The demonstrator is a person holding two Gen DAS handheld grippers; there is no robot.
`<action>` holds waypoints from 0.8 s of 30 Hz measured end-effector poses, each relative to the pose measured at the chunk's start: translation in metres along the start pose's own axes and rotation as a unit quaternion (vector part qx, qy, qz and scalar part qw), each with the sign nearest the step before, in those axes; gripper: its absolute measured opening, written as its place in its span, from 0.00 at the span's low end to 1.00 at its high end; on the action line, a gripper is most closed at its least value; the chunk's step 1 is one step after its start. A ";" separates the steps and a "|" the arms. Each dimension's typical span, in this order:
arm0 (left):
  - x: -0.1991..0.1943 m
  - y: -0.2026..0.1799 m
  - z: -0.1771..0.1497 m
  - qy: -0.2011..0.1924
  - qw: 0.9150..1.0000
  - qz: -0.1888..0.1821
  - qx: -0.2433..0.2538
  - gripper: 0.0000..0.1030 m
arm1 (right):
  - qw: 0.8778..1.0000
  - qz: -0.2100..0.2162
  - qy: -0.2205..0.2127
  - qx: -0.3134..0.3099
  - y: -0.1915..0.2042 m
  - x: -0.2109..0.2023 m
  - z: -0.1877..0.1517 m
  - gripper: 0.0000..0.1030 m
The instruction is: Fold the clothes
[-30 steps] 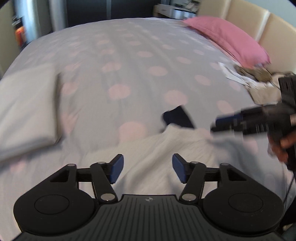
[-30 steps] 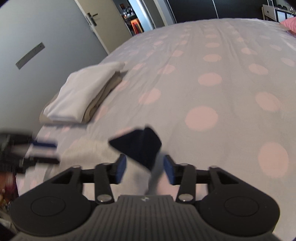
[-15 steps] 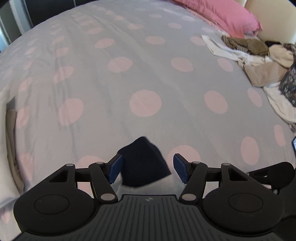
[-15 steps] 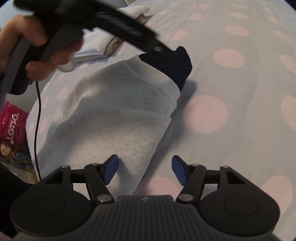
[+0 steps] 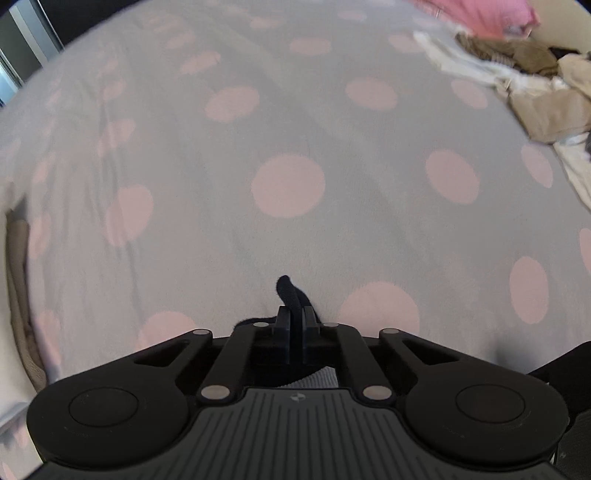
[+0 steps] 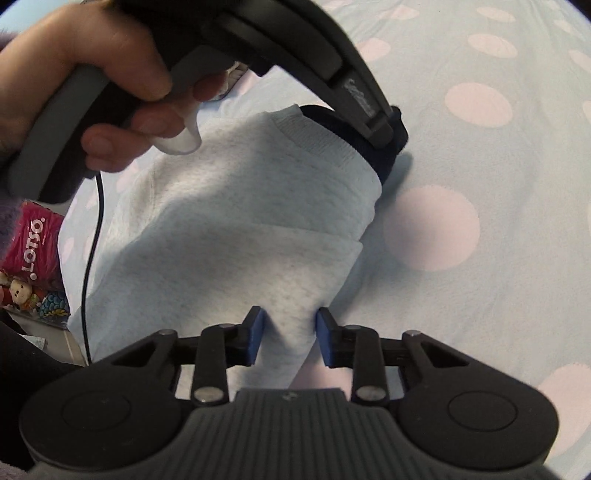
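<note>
Clamping the navy cuff (image 5: pixel 290 295), the left hand-held gripper (image 5: pixel 295 332); right hand-held gripper (image 6: pixel 289 336) closing around the grey sweatshirt (image 6: pixel 240 221).

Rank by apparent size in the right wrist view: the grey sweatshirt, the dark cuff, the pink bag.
1. Grey sweatshirt, by far the largest.
2. and 3. Dark cuff and pink bag look alike; both are partly hidden, so no ranking.

One grey sweatshirt (image 6: pixel 236 221) lies on one dotted bedspread (image 5: pixel 295 147). Two grippers work it, left gripper (image 5: pixel 295 332) and right gripper (image 6: pixel 289 338). One pink pillow (image 5: pixel 491 13) lies beyond one heap of unfolded clothes (image 5: pixel 524 77).
</note>
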State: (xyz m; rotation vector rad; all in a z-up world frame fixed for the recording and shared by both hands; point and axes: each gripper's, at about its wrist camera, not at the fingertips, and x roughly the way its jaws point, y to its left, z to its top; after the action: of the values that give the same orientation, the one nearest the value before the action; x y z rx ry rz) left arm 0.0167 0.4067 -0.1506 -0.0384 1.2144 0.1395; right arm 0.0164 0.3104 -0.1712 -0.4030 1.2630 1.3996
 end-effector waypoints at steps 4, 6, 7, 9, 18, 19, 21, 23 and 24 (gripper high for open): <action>-0.029 0.016 -0.006 -0.059 0.998 0.016 -0.026 0.01 | 1.000 0.027 0.000 0.017 -0.004 -0.001 -0.002 0.24; -0.037 0.032 -0.003 -0.073 0.996 0.007 -0.056 0.01 | 1.000 0.025 0.004 0.008 -0.002 0.002 -0.004 0.23; -0.037 0.040 -0.002 -0.071 0.995 -0.001 -0.069 0.01 | 1.000 0.022 0.004 0.003 -0.001 0.003 -0.004 0.23; -0.031 0.043 -0.004 -0.065 0.996 0.018 -0.065 0.01 | 1.000 0.017 0.004 -0.008 0.002 0.003 -0.003 0.23; -0.054 0.062 -0.029 -0.084 0.995 -0.006 -0.059 0.27 | 1.000 -0.015 0.001 -0.014 0.003 -0.005 -0.010 0.46; -0.061 0.066 -0.037 -0.085 0.995 -0.002 -0.060 0.30 | 1.000 -0.018 -0.005 -0.014 0.004 -0.008 -0.014 0.48; -0.074 0.075 -0.056 -0.083 0.994 0.007 -0.065 0.40 | 1.000 -0.022 -0.014 -0.006 0.004 -0.015 -0.022 0.49; -0.084 0.084 -0.081 -0.078 0.994 0.021 -0.074 0.47 | 0.999 -0.022 -0.023 0.006 0.005 -0.022 -0.032 0.51; -0.089 0.087 -0.095 -0.074 0.994 0.026 -0.080 0.47 | 0.999 -0.023 -0.027 0.012 0.005 -0.026 -0.036 0.53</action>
State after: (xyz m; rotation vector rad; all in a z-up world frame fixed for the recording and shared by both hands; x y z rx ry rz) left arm -0.1136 0.4756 -0.0971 -0.1341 1.0553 0.2798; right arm 0.0046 0.2685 -0.1611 -0.3728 1.2178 1.3476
